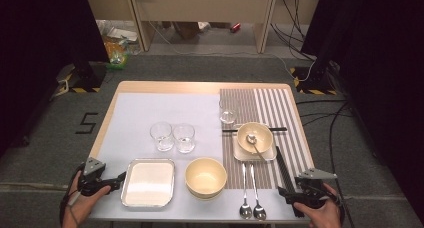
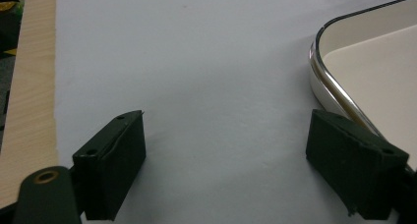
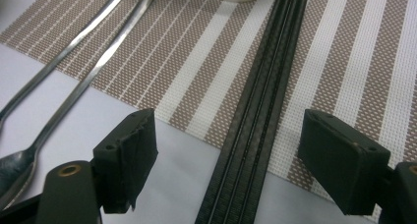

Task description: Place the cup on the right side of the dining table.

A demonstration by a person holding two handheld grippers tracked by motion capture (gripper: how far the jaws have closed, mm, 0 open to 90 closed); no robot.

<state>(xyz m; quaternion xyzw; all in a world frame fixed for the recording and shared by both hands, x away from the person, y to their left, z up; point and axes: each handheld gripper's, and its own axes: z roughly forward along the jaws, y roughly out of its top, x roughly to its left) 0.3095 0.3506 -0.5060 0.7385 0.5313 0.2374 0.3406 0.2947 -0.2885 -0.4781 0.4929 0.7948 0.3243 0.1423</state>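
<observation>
the worktop carries a striped mat over its right part, reaching toward the far right corner. a tray lies near the front edge toward the left, with a cream bowl just beside it on its right. a second bowl sits on a small plate on the mat. two spoons lie side by side at the front edge. a pair of black chopsticks runs along the mat toward the front right corner. the right tool stands wide open with the chopsticks between its pads, not pressed by them. the left tool is wide open over bare worktop at the front left corner, one pad just beside the tray's rim.
</observation>
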